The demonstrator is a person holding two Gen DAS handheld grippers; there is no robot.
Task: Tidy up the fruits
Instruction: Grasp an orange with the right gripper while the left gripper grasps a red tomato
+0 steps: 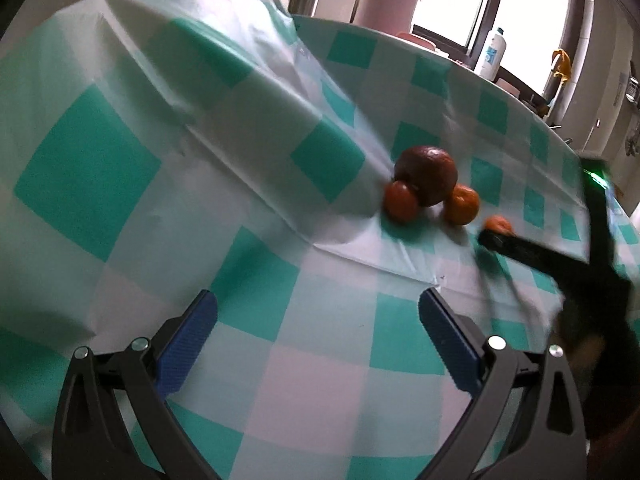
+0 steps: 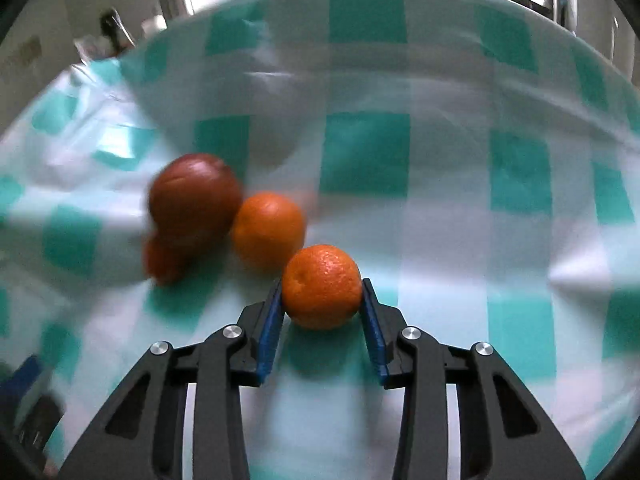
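While the fruits sit on the checked cloth, this is how things stand:

Right gripper (image 2: 322, 300): its blue pads press both sides of a bumpy mandarin (image 2: 321, 286), holding it.
Left gripper (image 1: 318, 340): fingers spread wide, nothing between them, low over the cloth.
Nearby fruit: a second orange (image 2: 268, 230) sits just beside the held one, and it touches a big, smooth dark red fruit (image 2: 195, 196).
Small orange fruit (image 2: 164, 260): tucked against the dark red fruit, blurry.
Tablecloth (image 1: 340, 380): shiny, with green and white squares, and a big fold rises beside the fruit.
Room: a white bottle (image 1: 493, 56) stands by a bright window (image 1: 452, 0) far back.
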